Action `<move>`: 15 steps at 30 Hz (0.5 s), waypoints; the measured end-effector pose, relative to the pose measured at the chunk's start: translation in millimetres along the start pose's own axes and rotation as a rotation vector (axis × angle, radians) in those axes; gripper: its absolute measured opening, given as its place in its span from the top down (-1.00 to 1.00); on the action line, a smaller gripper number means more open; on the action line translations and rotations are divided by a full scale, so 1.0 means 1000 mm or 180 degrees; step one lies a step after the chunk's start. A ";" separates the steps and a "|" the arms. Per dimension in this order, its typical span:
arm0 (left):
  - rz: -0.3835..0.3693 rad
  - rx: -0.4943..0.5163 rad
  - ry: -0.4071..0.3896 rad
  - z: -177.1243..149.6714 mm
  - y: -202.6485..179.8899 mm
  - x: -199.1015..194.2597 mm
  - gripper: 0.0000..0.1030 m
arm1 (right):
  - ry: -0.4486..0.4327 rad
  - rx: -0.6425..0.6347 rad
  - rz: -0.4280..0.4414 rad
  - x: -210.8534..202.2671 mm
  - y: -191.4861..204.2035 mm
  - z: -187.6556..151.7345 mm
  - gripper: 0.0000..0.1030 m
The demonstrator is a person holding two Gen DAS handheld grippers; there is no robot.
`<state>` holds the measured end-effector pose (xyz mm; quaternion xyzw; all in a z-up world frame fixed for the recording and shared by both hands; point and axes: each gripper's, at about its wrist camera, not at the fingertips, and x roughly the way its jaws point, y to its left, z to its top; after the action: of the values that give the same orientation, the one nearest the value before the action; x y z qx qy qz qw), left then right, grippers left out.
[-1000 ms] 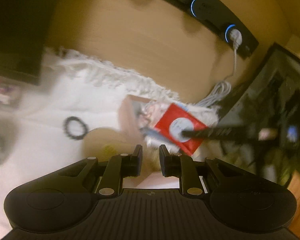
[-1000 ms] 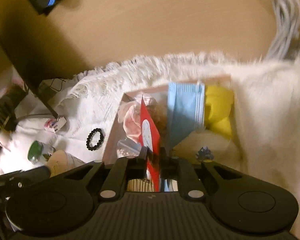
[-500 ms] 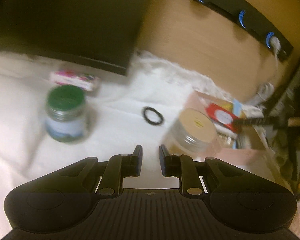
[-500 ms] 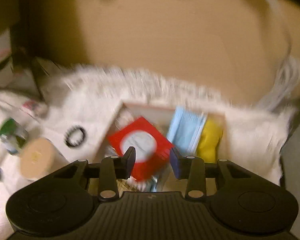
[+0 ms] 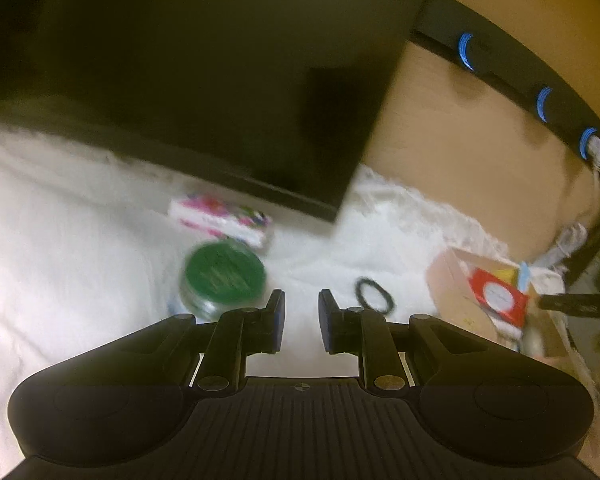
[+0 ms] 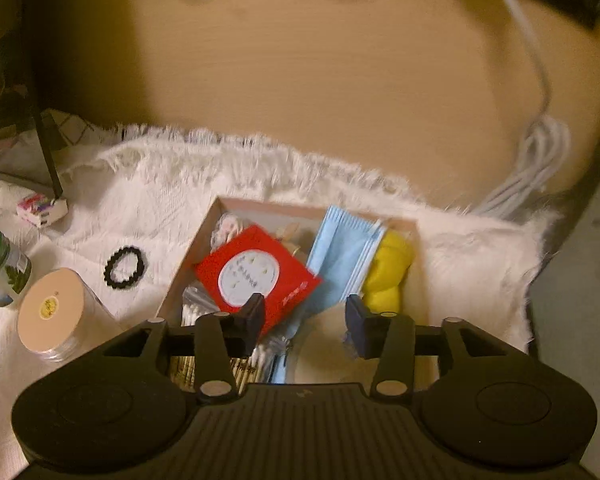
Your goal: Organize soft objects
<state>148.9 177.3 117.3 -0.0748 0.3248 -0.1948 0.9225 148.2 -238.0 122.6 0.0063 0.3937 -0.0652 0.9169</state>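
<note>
The near end of the box (image 6: 220, 210) is hidden behind the right gripper (image 6: 302, 320), whose fingers stand apart, covering the lower parts of the cotton swabs (image 6: 192, 312) and red packet (image 6: 256, 276). In the left wrist view, motion blur smears the green-lidded jar (image 5: 222, 276) and the printing on the small carton (image 5: 220, 220). The white cable (image 6: 536, 168) is cut off by the top edge.

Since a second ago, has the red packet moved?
Yes. The red packet went from upright between the right hand-held gripper fingers to lying flat in the box, beside the blue mask.
</note>
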 end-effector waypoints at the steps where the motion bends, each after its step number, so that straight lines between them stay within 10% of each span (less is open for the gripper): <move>1: 0.0035 -0.0014 -0.0009 0.005 0.005 0.002 0.61 | -0.0064 -0.0037 -0.0047 -0.005 0.003 0.002 -0.02; 10: 0.0077 -0.0280 -0.0155 0.017 0.061 -0.001 0.61 | -0.0669 -0.1355 -0.0010 -0.051 0.121 0.038 -0.04; 15: 0.0040 -0.0546 -0.0110 -0.004 0.090 0.000 0.61 | -0.0601 -0.2688 0.0337 -0.032 0.228 0.044 0.55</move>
<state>174.2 259.9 90.5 -0.1549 0.3247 -0.1591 0.9194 186.0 -11.4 167.2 -0.3551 0.2994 0.1484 0.8731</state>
